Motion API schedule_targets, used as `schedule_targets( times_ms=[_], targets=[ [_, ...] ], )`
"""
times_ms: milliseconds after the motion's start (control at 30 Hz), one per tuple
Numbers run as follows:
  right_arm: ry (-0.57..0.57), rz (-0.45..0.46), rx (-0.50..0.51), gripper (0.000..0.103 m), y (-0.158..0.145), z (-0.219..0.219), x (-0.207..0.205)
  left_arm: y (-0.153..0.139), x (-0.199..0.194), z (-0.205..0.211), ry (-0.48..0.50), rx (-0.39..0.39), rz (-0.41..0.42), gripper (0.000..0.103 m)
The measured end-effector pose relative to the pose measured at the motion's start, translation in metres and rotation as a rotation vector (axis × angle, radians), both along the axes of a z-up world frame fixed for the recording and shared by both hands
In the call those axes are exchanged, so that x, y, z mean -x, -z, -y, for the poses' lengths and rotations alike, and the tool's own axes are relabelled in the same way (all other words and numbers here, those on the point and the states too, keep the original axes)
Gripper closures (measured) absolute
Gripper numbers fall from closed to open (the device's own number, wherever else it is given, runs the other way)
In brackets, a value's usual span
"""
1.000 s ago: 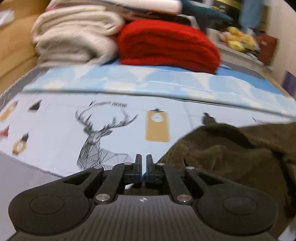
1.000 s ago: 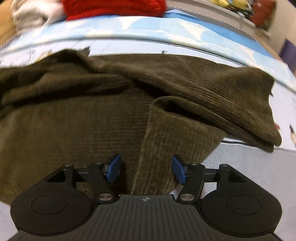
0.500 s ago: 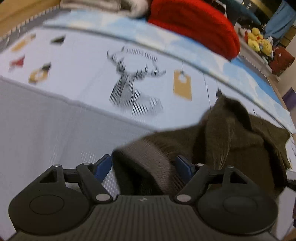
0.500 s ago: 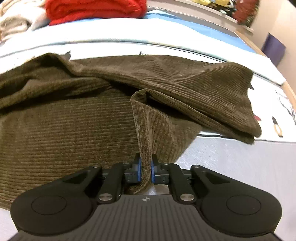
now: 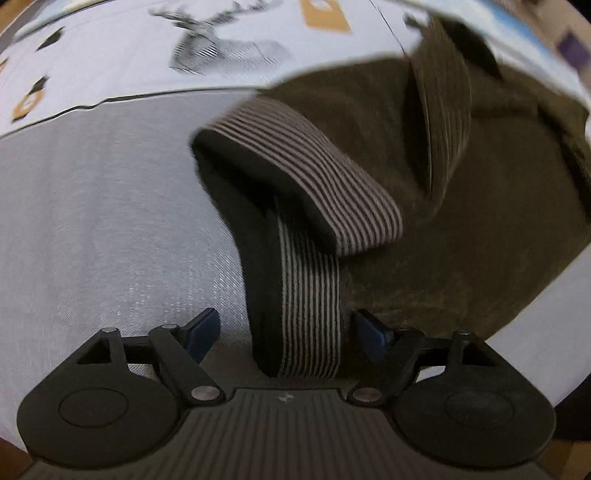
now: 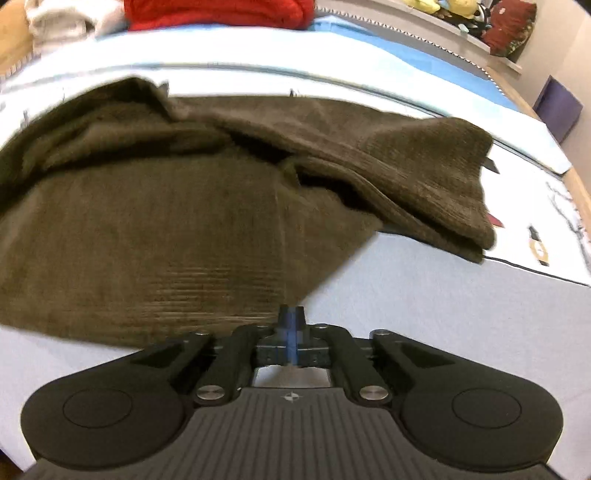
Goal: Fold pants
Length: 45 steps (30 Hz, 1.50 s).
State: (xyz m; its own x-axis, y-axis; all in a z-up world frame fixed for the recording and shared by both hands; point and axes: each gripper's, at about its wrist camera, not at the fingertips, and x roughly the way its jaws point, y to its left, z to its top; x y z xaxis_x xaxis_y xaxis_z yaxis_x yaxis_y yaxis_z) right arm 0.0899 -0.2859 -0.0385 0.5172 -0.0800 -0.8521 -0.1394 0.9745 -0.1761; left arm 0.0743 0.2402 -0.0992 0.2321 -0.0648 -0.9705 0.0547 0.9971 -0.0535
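Observation:
Dark olive corduroy pants (image 6: 166, 229) lie crumpled across the bed. In the left wrist view their striped elastic waistband (image 5: 306, 177) curls up and runs down between the fingers of my left gripper (image 5: 288, 336). Its jaws are opening, and the blue pads (image 5: 201, 330) stand clear of the band on both sides. My right gripper (image 6: 291, 317) is shut on a pinched edge of the pants near the bed's front, and the cloth rises to a point at its tips. One pant leg end (image 6: 443, 177) lies folded over at the right.
The bed has a grey cover (image 5: 92, 221) in front and a printed sheet with a deer (image 5: 221, 48) behind it. A red blanket (image 6: 218, 13) and a cream one (image 6: 62, 18) are stacked at the far edge. A purple box (image 6: 559, 107) stands far right.
My left gripper went from shut to wide open and tipped down over the waistband. My right gripper closed on the fold of cloth and drew it toward the camera.

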Motion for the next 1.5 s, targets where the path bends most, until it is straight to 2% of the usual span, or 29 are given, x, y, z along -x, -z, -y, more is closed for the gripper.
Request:
schedule_targets(
  times_ms=[67,133,233,267,300,333,367,400,467,600,733,767,800,867,900,933,1000,1167,1300,1367,1433,1500],
  targets=[
    [0.009,-0.016,0.005,0.103,0.0,0.007,0.001,0.004,-0.002,0.004,0.017,-0.029,0.008,0.014],
    [0.01,-0.007,-0.026,0.103,-0.003,0.01,0.001,0.004,-0.006,0.004,0.002,-0.025,0.006,0.014],
    [0.016,0.035,-0.096,0.102,-0.009,0.008,-0.002,0.003,-0.007,0.003,-0.001,-0.009,0.011,0.02],
    [0.024,0.042,-0.116,0.095,-0.011,0.007,-0.004,0.002,-0.007,0.003,0.003,0.004,0.015,0.026],
    [0.034,0.052,-0.14,0.079,-0.013,0.006,-0.008,0.001,-0.006,0.003,0.005,0.027,0.017,0.034],
    [0.043,0.061,-0.161,0.068,-0.014,0.003,-0.012,-0.001,-0.006,0.002,0.006,0.038,0.019,0.035],
    [0.05,0.067,-0.168,0.05,-0.014,0.0,-0.016,-0.001,-0.005,0.002,0.01,0.039,0.021,0.035],
    [0.054,0.071,-0.167,0.043,-0.013,-0.005,-0.021,-0.001,-0.003,0.002,0.016,0.04,0.022,0.035],
    [0.061,0.057,-0.137,0.041,-0.007,-0.016,-0.033,0.0,-0.002,0.0,0.016,0.048,0.021,0.035],
    [0.059,0.013,-0.065,0.041,0.011,-0.037,-0.054,0.003,-0.012,-0.005,-0.004,0.062,0.013,0.027],
    [0.04,-0.041,0.088,0.043,0.035,-0.048,-0.069,0.008,-0.022,0.002,0.024,0.019,0.015,0.021],
    [0.045,-0.052,0.125,0.048,0.039,-0.048,-0.071,0.009,-0.023,0.004,0.036,0.008,0.016,0.021],
    [0.055,-0.063,0.144,0.066,0.042,-0.044,-0.073,0.009,-0.025,0.006,0.05,0.0,0.017,0.022],
    [0.076,-0.087,0.105,0.089,0.041,-0.031,-0.074,0.009,-0.027,0.008,0.068,-0.002,0.017,0.028],
    [0.083,-0.087,0.073,0.093,0.037,-0.023,-0.072,0.008,-0.028,0.009,0.076,-0.001,0.019,0.034],
    [0.083,-0.079,0.052,0.094,0.032,-0.016,-0.07,0.006,-0.028,0.009,0.086,-0.005,0.024,0.037],
    [0.077,-0.07,0.013,0.095,0.024,-0.003,-0.061,0.0,-0.029,0.01,0.101,-0.016,0.034,0.05],
    [0.001,-0.087,-0.114,0.096,0.012,0.023,-0.023,-0.007,-0.02,0.018,0.127,-0.047,0.055,0.061],
    [-0.097,-0.178,-0.213,0.097,0.013,0.038,0.015,-0.016,0.001,0.031,0.243,-0.149,0.045,0.062],
    [-0.207,-0.263,-0.27,0.097,0.02,0.038,0.039,-0.014,0.011,0.033,0.281,-0.209,0.032,0.062],
    [-0.276,-0.328,-0.33,0.095,0.024,0.04,0.058,-0.014,0.014,0.029,0.275,-0.231,0.01,0.061],
    [-0.3,-0.346,-0.395,0.087,0.022,0.048,0.068,-0.014,0.015,0.024,0.256,-0.238,-0.013,0.059]
  ],
)
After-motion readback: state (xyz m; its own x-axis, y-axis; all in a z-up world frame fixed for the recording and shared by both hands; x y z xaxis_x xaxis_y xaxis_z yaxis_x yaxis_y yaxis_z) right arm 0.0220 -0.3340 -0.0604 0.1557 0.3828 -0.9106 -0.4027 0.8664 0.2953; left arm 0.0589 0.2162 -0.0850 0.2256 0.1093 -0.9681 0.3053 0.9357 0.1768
